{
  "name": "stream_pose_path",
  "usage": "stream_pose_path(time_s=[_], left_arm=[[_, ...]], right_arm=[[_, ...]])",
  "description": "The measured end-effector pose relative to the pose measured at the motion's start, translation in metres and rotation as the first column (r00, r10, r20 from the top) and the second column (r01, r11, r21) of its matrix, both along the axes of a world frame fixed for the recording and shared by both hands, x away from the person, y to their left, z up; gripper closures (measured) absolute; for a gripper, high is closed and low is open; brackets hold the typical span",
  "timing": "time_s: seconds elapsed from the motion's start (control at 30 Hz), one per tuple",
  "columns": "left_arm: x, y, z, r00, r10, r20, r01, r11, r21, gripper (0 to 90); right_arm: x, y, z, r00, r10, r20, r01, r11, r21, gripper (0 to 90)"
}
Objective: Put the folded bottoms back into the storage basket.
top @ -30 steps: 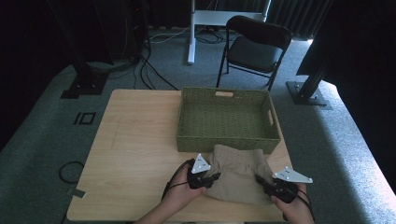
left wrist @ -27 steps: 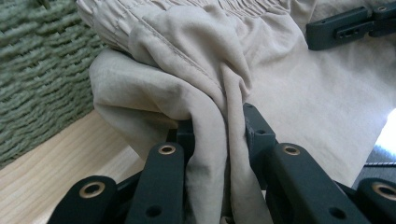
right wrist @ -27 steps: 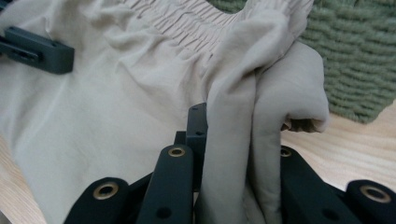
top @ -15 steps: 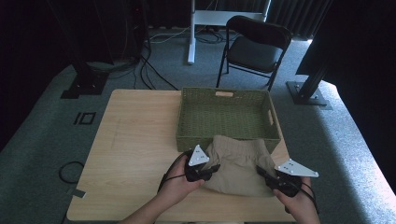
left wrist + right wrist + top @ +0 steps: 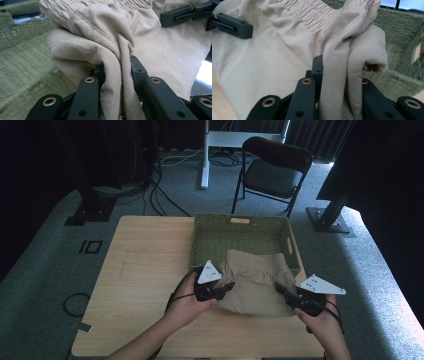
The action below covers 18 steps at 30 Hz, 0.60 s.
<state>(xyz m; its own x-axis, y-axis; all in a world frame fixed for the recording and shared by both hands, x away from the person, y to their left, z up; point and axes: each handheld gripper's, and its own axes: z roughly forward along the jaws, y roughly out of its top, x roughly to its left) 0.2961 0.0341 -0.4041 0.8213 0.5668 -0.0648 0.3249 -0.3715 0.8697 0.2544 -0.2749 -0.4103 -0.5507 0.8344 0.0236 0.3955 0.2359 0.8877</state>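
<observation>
Cloth [image 5: 255, 282] clamped by both left tongs [image 5: 225, 287] and right tongs [image 5: 283, 293], its far edge overlapping basket [image 5: 240, 236] rim.

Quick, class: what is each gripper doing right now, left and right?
Left gripper: shut on the beige garment.
Right gripper: shut on the same garment, at its other side.

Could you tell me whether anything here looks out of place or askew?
Nothing looks damaged or spilled. The folded beige garment lies half over the near rim of the green basket, held at each side by the left gripper and right gripper, so it sits bunched rather than flat.
</observation>
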Motion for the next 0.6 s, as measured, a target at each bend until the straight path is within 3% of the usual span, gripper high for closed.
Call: stream_pose_path(time_s=[0.23, 0.6], left_arm=[[0.014, 0.003, 0.012, 0.9997, 0.013, 0.022, -0.012, 0.9996, -0.026, 75.3], [0.039, 0.003, 0.028, 0.9984, 0.030, 0.049, -0.029, 0.9993, -0.026, 75.2]], right_arm=[[0.015, 0.002, 0.017, 0.9997, 0.002, 0.024, -0.003, 1.000, 0.002, 79.3], [0.047, 0.001, 0.033, 0.9996, 0.002, 0.028, -0.003, 1.000, 0.030, 79.2]])
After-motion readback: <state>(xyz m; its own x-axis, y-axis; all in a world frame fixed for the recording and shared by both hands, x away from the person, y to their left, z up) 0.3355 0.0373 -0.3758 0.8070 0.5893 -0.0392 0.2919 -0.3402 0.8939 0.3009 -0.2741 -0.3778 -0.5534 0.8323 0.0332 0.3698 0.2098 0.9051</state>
